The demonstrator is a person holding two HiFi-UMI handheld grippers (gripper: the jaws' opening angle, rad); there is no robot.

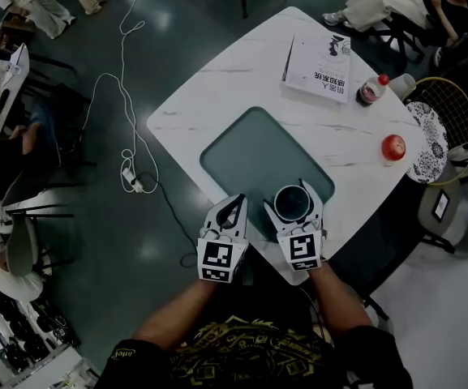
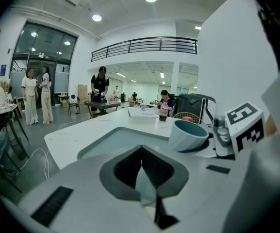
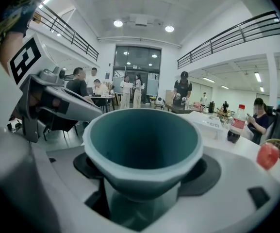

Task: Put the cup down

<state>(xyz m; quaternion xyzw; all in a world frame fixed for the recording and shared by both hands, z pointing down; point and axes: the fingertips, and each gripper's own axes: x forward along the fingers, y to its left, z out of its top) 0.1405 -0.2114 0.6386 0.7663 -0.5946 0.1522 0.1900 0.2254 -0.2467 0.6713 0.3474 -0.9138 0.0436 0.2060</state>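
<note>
Right gripper (image 1: pixel 294 199) pinches the teal cup (image 3: pixel 144 144) between its jaws, mouth upward, over the near edge of the white table (image 1: pixel 217 87), at the near corner of its teal inset (image 1: pixel 250 156). Left gripper (image 1: pixel 235 203) is just beside it, jaws pressed together on nothing. A book (image 1: pixel 319 63) and a cola bottle (image 1: pixel 371 90) sit toward the far edge.
</note>
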